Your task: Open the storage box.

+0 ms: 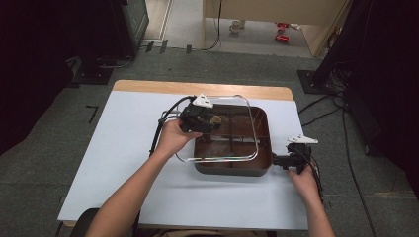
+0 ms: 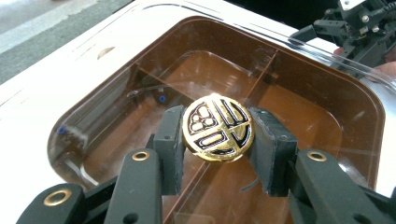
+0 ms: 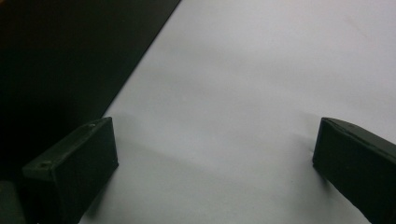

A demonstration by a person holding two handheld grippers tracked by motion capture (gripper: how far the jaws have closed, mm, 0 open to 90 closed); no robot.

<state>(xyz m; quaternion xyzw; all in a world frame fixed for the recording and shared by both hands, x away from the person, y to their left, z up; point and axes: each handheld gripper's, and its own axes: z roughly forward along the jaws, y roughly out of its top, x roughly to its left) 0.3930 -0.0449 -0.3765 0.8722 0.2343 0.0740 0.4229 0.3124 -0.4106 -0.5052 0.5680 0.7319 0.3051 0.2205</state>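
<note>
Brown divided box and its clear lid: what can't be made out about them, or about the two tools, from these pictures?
- Brown box: in the high view the left tool and clear lid cover some compartments; contents too small to tell.
- Gold knob: in the left gripper view the black pads hide its sides and stem.
- Right tool: the high view is too small to show whether it touches the box; in the right gripper view its jaws are cut off by the edges.

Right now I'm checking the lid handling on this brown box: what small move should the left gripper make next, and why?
Probably lift a little more: the left gripper is clamped on the gold knob, and the clear lid sits askew, close over the brown divided box.
</note>
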